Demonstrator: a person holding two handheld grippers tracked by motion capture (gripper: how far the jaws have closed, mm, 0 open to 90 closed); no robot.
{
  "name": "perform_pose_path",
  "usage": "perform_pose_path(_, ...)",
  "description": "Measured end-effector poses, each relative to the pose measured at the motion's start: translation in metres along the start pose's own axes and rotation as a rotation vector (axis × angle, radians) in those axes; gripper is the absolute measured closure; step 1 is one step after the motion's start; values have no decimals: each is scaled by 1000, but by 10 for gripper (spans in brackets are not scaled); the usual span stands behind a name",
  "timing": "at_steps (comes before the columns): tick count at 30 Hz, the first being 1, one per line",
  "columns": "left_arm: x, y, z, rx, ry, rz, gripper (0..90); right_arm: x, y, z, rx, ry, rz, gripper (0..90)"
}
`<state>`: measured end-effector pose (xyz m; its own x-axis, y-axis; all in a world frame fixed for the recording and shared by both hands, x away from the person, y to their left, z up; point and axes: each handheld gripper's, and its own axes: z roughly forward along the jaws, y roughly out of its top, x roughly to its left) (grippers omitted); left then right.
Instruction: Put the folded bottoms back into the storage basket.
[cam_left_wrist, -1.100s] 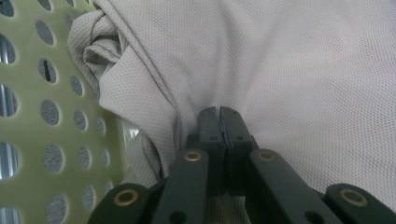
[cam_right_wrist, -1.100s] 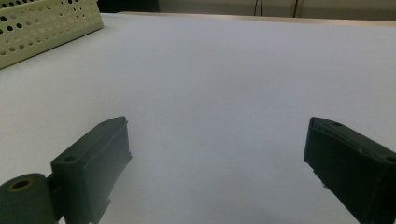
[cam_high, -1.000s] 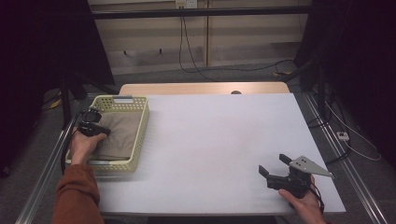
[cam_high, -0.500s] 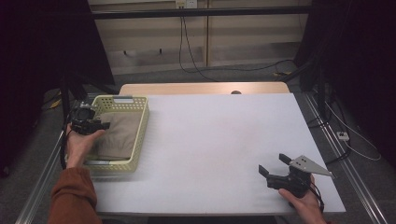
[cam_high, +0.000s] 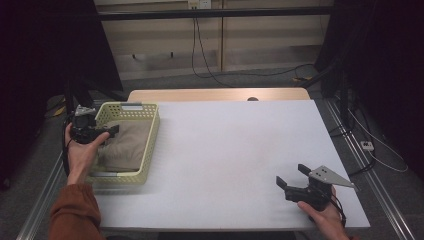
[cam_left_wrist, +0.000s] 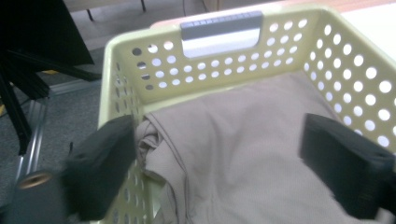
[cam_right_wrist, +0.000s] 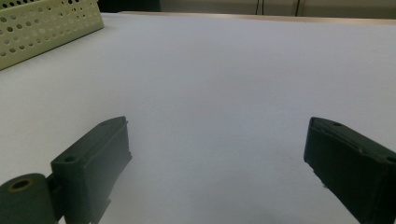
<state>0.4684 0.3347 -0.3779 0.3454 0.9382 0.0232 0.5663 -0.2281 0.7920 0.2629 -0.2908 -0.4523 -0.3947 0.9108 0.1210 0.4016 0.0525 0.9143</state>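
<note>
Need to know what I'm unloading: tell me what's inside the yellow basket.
A folded tan cloth lies in the basket and covers nearly all of its floor. Whatever may be under the cloth is hidden. The left gripper hovers open above it.

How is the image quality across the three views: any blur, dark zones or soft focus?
High view: the white table is evenly lit, the room at both sides falls into near black. Left gripper view: the left gripper has soft, blurred jaws, while the beige cloth and yellow basket read fairly clearly. Right gripper view: the right gripper is slightly soft, no glare on the table.
</note>
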Motion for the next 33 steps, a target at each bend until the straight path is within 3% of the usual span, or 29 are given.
perform_pose_path(3,-1,-1,-7,-47,-15,7,61,1,0,0,2,-3,-1,66)
perform_pose_path(5,-1,-2,-10,-86,-13,-11,61,0,0,0,1,-5,0,66)
perform_pose_path(9,-1,-5,-15,-76,-24,-23,49,0,1,0,-1,-8,0,66)
perform_pose_path(19,-6,-8,-37,-137,-12,-11,53,0,1,-2,-8,-8,2,65)
perform_pose_path(21,-6,-9,-40,-159,-36,-26,52,0,1,-1,-8,-10,4,65)
perform_pose_path(27,-8,-11,-51,-184,-33,-21,52,0,1,-2,-10,-10,3,65)
perform_pose_path(33,-11,-16,-58,-174,-37,-28,57,0,0,-3,-9,-11,3,65)
